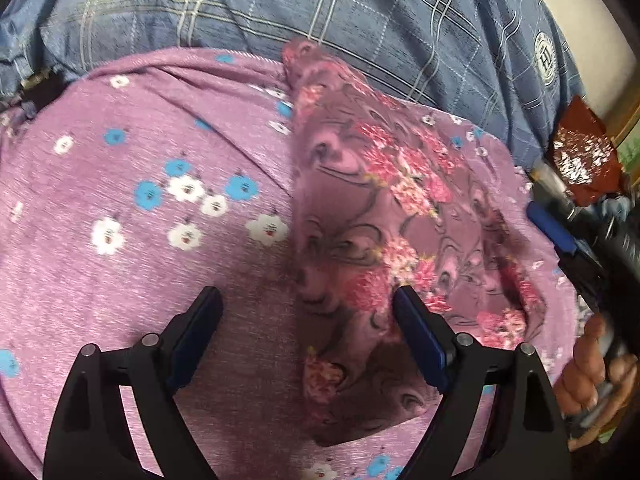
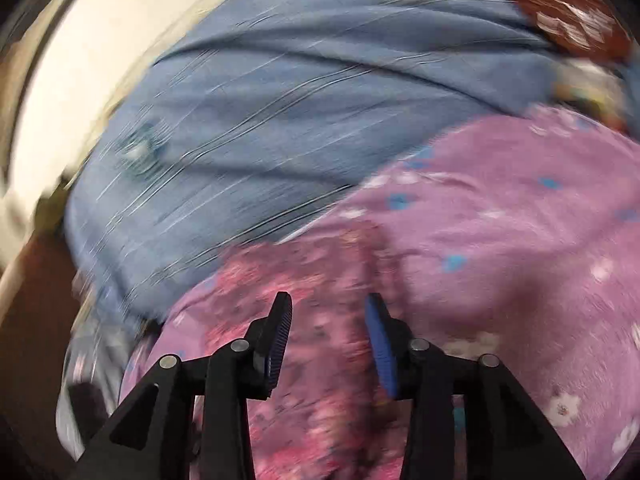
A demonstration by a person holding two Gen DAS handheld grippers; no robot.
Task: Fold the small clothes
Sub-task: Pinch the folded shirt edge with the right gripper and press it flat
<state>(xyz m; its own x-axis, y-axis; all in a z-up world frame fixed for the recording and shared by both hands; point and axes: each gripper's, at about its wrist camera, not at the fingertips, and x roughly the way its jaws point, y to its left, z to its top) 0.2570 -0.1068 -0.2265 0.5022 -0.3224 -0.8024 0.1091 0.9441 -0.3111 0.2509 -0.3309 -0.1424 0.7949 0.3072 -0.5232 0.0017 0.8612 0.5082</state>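
A small mauve garment with pink flowers (image 1: 380,208) lies folded into a long strip on a larger purple cloth with white and blue flowers (image 1: 120,260). My left gripper (image 1: 307,294) hovers open over the strip's left edge, with nothing between its fingers. At the right edge of that view, a hand (image 1: 592,376) holds my right gripper, and one of its blue pads (image 1: 554,234) shows. The right wrist view is blurred. There my right gripper (image 2: 329,299) hangs over the mauve garment (image 2: 280,272), jaws narrowly apart, and I see nothing pinched between them.
A blue plaid sheet (image 1: 360,20) lies beyond the purple cloth (image 2: 500,240) and fills the far side of the right wrist view (image 2: 260,120). A red-brown patterned cloth (image 1: 580,148) sits at the far right. A pale wall or board (image 2: 80,80) borders the sheet.
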